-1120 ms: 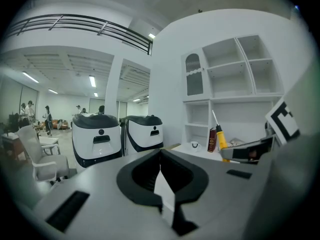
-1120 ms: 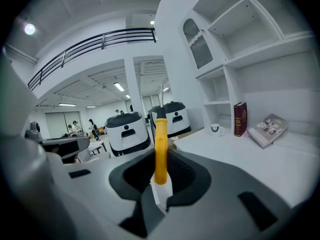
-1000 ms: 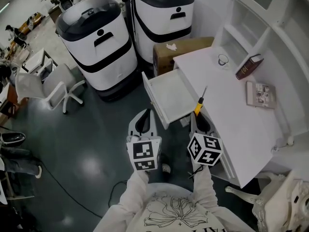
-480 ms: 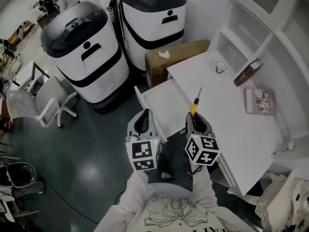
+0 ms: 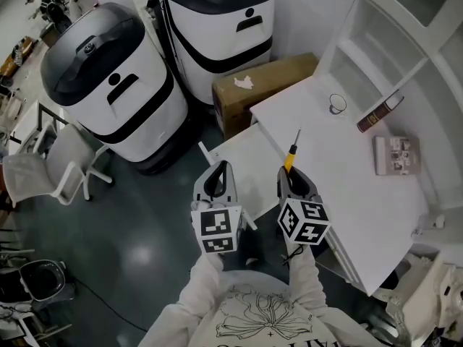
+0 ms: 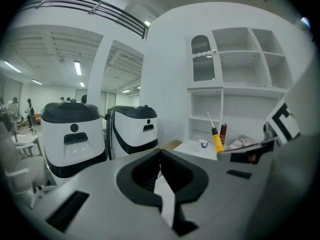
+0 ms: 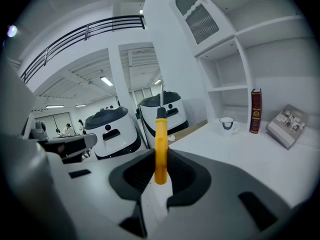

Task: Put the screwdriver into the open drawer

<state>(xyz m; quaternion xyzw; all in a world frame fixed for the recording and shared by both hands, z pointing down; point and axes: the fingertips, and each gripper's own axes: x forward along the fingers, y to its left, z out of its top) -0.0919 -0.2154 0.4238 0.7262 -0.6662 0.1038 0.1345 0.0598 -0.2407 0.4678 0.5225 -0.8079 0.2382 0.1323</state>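
Right gripper point(image 5: 291, 178) is pinching the screwdriver point(image 5: 291, 156) by its yellow handle, pads pressed on either side; the metal shaft pokes out ahead of the jaws and tilts upward. From my head view the tool lines up with the near edge of the desk point(image 5: 347, 186), right where the open drawer point(image 5: 242, 154) juts out from the desk's side; it is held up in the air there, not yet lying in the drawer. Left gripper point(image 5: 217, 181) has its jaws pressed together with nothing between them; it hangs off the desk, over the drawer's outer edge, just beside the right one. Further back on the desk a cup point(image 5: 335, 105) stands near the shelving; a dark red book point(image 5: 380, 112) stands close beside the cup; a booklet point(image 5: 394, 154) lies flat on the desk, nearer to me than the book. A cardboard box point(image 5: 264, 85) sits on the floor against the desk's far side; two white-and-black machines point(image 5: 108, 85) stand beyond the box, well clear of the desk.
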